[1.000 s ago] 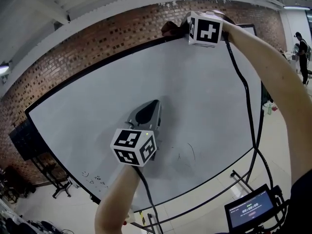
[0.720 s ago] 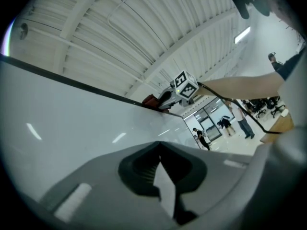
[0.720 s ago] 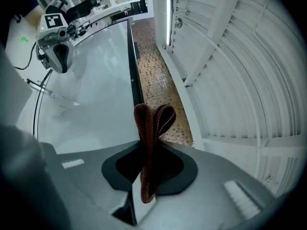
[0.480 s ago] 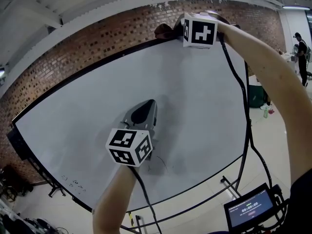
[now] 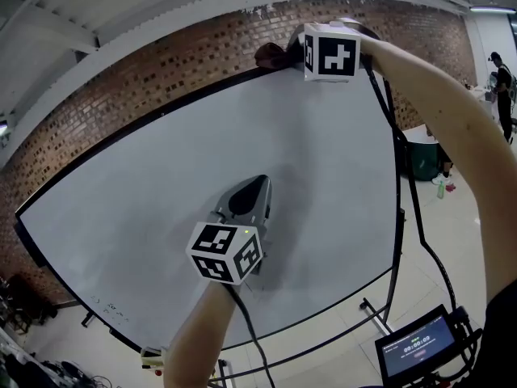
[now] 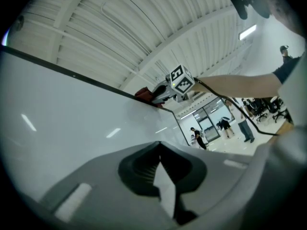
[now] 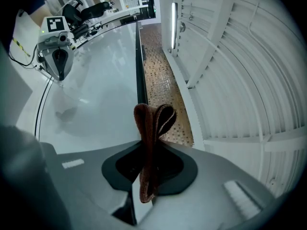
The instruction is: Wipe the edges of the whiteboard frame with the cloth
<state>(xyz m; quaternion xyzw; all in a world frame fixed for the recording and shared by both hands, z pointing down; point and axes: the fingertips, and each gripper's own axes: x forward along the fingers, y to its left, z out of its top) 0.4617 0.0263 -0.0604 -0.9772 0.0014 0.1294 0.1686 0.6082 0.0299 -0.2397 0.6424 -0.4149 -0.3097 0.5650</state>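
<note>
Shifted leftward along the top edge of whiteboard frame point(image 7: 139, 66): right gripper point(image 7: 149, 145), jaws clamped on folded cloth point(image 7: 152, 121), holding it against that edge to wipe. Left gripper point(image 6: 159, 150): jaws together, empty, near board face, probably steadying.

- Wall: red-brown brick wall point(image 5: 161, 71), curving across the upper half of the head view from left edge to upper right.
- Ceiling: white ribbed metal ceiling point(image 5: 121, 6) with plain white beams, along the top of the frame.
- Lighting: long white tube lamp point(image 5: 491, 12), lit, upper right corner. A second lit tube lamp point(image 7: 173, 13) is at top centre of the right gripper view.
- Floor: pale glossy tiled floor point(image 5: 460, 233), right side and lower left corner.
- Furniture: dark green box-shaped bin point(image 5: 422, 162), right of centre.
- Black office chairs point(image 6: 261, 109) and a glass-panelled doorway point(image 6: 211, 121), right of centre in the left gripper view.
</note>
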